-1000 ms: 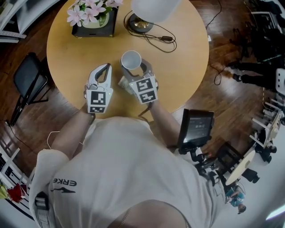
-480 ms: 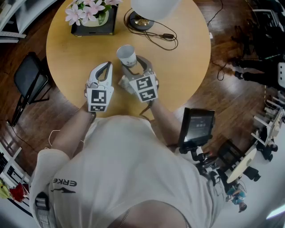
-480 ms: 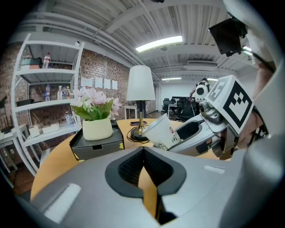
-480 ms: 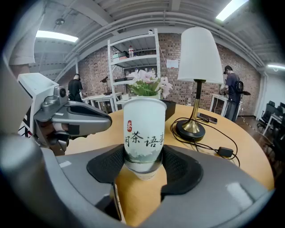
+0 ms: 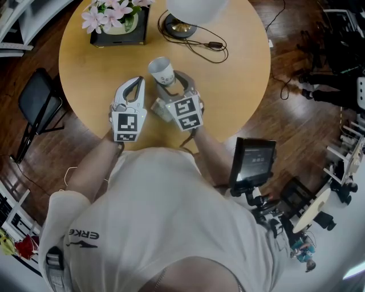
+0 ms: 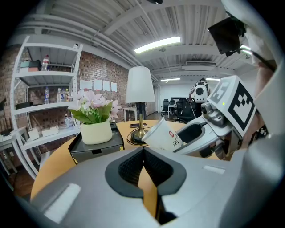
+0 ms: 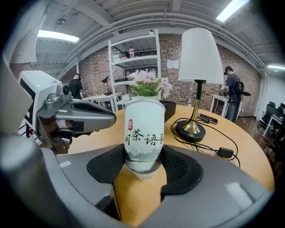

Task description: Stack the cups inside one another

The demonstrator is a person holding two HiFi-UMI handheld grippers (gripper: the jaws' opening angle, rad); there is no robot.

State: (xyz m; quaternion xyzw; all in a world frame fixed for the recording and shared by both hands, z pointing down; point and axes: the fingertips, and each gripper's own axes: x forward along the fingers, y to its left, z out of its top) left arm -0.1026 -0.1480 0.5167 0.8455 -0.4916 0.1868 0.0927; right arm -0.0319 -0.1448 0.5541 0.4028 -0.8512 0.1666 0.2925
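The right gripper's [image 7: 142, 165] jaws stood wide and pinched the lower part of a white paper cup [image 7: 143, 129], its base sitting between the dark pads [image 7: 104, 167]. The cup carried dark characters and a small red mark. From the head view the cup [image 5: 161, 69] leaned, its open mouth tipped toward eleven o'clock; whether its base touched the wood could not be told. The left gripper's [image 6: 144, 153] jaws were pressed together with nothing between them. It sat at nine o'clock of the right gripper, just beside it and apart from the cup.

Both grippers were over the near edge of a round, pale wooden table [image 5: 239, 68]. At twelve o'clock of the cup stood a lamp [image 7: 199, 58] with a white shade and a brass base, and its black cable [image 5: 211, 48] looped across the top toward two o'clock. At ten o'clock, pink flowers [image 5: 117, 14] in a pale pot sat on a black tray [image 5: 120, 39]. A phone [image 7: 208, 118] lay beyond the lamp.

The floor [image 5: 285, 114] around the table was dark wood. A black chair [image 5: 37, 105] stood at nine o'clock of the table and a screen [image 5: 252, 162] on a stand at four o'clock. White shelves [image 7: 133, 58] stood against a brick wall [image 7: 95, 67] under strip lights.
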